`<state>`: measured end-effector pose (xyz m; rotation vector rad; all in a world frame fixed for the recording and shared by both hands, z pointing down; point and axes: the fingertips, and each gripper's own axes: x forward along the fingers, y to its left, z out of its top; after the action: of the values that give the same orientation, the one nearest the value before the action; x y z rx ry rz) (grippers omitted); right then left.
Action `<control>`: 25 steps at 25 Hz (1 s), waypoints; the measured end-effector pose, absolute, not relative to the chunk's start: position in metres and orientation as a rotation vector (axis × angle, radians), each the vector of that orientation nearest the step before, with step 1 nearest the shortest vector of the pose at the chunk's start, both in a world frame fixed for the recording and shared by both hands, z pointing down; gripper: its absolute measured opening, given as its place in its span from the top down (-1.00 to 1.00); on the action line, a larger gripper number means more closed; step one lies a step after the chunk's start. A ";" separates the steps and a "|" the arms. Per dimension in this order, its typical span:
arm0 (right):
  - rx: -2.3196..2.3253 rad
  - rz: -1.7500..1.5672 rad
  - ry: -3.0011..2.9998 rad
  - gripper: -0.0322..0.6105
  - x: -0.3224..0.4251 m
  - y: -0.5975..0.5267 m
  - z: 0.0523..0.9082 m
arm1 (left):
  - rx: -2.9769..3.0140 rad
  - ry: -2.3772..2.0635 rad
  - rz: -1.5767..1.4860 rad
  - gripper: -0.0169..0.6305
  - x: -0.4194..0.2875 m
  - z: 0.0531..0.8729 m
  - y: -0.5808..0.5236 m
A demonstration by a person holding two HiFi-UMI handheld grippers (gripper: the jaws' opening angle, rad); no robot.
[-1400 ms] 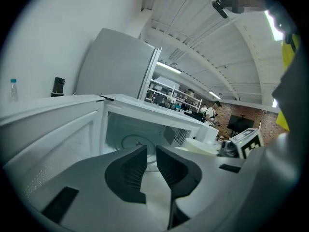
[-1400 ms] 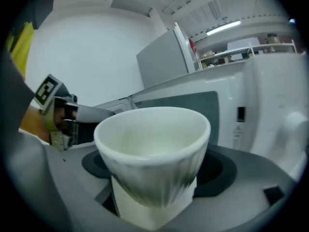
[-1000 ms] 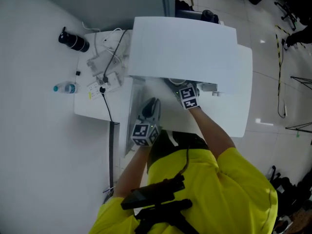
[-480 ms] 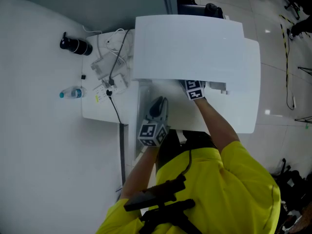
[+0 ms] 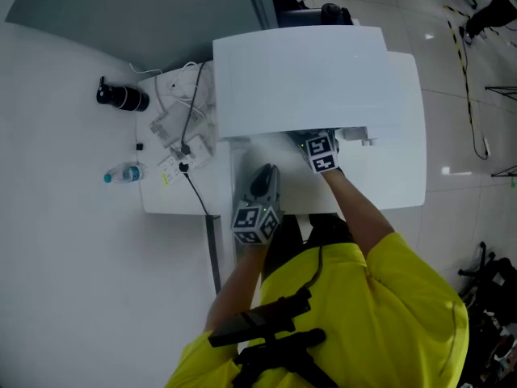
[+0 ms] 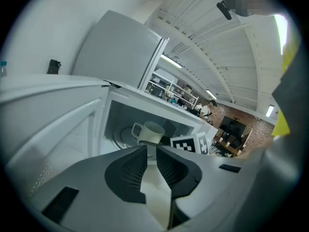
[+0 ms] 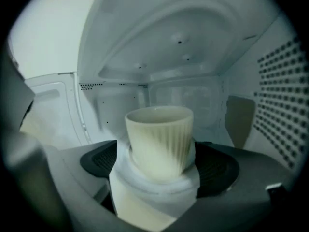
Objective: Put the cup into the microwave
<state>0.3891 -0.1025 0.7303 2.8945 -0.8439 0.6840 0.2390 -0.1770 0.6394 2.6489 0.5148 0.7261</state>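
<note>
A cream ribbed cup [image 7: 159,134] stands upright inside the white microwave [image 5: 307,79]. My right gripper [image 7: 159,166] reaches into the cavity with the cup between its dark pads [image 7: 99,161]. Its jaws are opening, and the pads stand slightly off the cup's sides. In the head view only its marker cube [image 5: 321,153] shows at the oven's mouth. My left gripper [image 6: 152,149] hangs outside, in front of the opening, shut with nothing in it. In its view, the cup [image 6: 150,132] shows its handle to the left.
The microwave door [image 6: 58,124] stands swung open at the left. A black bottle [image 5: 121,97], a water bottle [image 5: 123,173] and a power strip with cables [image 5: 182,128] lie left of the oven. The white table [image 5: 404,168] ends just right of it.
The right gripper's marker cube has gone a little further in under the microwave's front edge. The left gripper has kept its place.
</note>
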 end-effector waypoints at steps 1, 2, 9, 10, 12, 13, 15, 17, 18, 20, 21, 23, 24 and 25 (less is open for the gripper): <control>2.907 0.720 -0.849 -0.70 0.372 -0.099 0.731 | 2.643 0.524 0.725 0.82 0.237 0.638 -0.177; 2.913 0.757 -0.865 -0.70 0.353 -0.096 0.731 | 2.639 0.534 0.726 0.82 0.235 0.636 -0.177; 3.003 0.799 -0.991 -0.23 0.229 -0.065 0.663 | 2.637 0.681 0.709 0.82 0.210 0.605 -0.172; 3.031 0.759 -0.985 -0.03 0.222 -0.057 0.642 | 2.639 0.696 0.696 0.82 0.206 0.599 -0.173; 3.071 0.690 -0.971 0.23 0.214 -0.045 0.603 | 2.638 0.719 0.667 0.82 0.198 0.587 -0.175; 3.075 0.662 -0.964 0.24 0.211 -0.041 0.588 | 2.632 0.723 0.654 0.82 0.194 0.582 -0.176; 3.078 0.618 -0.941 0.35 0.206 -0.037 0.566 | 2.602 0.715 0.638 0.82 0.185 0.575 -0.179; 3.103 0.617 -0.906 0.53 0.200 -0.035 0.555 | 2.580 0.709 0.625 0.82 0.178 0.569 -0.180; 3.116 0.625 -0.886 0.53 0.197 -0.035 0.551 | 2.581 0.716 0.614 0.82 0.175 0.565 -0.180; 3.138 0.632 -0.854 0.77 0.188 -0.039 0.543 | 2.590 0.740 0.590 0.82 0.173 0.556 -0.179; 3.149 0.631 -0.851 0.78 0.182 -0.043 0.539 | 2.592 0.749 0.575 0.82 0.174 0.551 -0.179; 3.162 0.617 -0.849 0.78 0.174 -0.050 0.531 | 2.595 0.758 0.538 0.82 0.177 0.540 -0.182; 3.160 0.607 -0.845 0.78 0.172 -0.053 0.529 | 2.593 0.762 0.523 0.82 0.179 0.535 -0.183; 3.157 0.597 -0.838 0.78 0.170 -0.053 0.527 | 2.586 0.768 0.513 0.82 0.179 0.531 -0.184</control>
<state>0.1703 -0.0529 0.5266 3.1575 -0.8385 0.5965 0.1793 -0.1837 0.5311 2.5858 0.7677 0.5125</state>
